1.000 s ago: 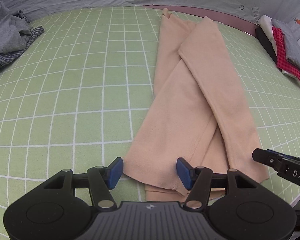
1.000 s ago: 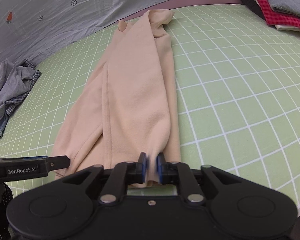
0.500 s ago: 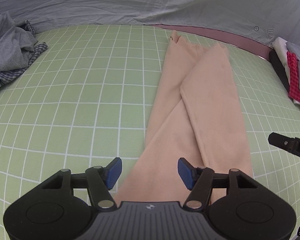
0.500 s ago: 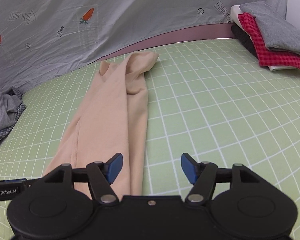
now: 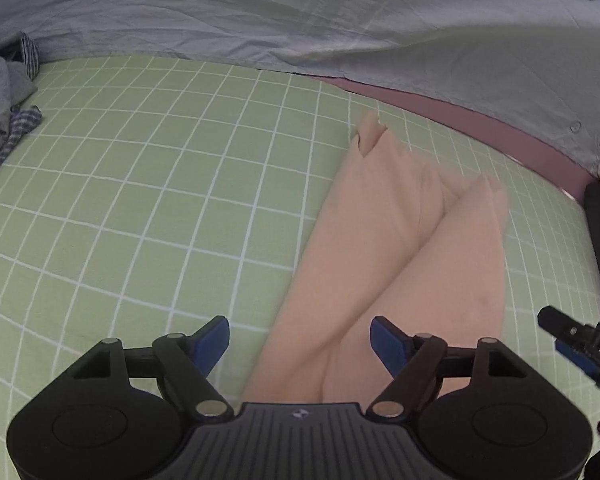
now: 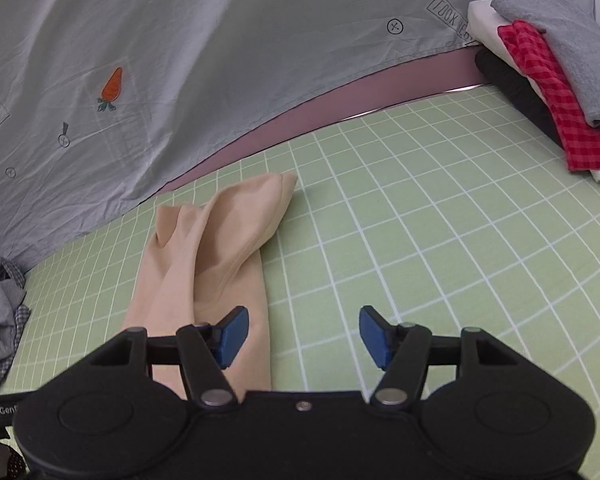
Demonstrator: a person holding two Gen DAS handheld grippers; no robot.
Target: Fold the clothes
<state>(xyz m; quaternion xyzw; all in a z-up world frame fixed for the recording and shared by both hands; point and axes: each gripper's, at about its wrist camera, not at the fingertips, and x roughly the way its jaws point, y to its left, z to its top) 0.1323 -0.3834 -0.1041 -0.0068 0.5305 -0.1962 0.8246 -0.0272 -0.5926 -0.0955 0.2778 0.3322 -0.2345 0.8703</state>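
A beige garment lies as a long narrow strip on the green checked sheet, with a sleeve folded across it. My left gripper hovers open above its near part, the cloth showing between the blue pads with no grip on it. In the right wrist view the same beige garment runs away from me at the left. My right gripper is open; its left pad sits over the garment's right edge and its right pad over bare sheet. The right gripper's tip shows at the left wrist view's right edge.
A crumpled heap of grey and checked clothes lies at the far left. A folded stack with red checked and grey pieces sits at the far right. A grey printed cloth hangs behind, above a mauve edge.
My right gripper went from shut on the garment's near end to open. Both grippers have moved forward along the garment toward its far end, and the views have tilted up.
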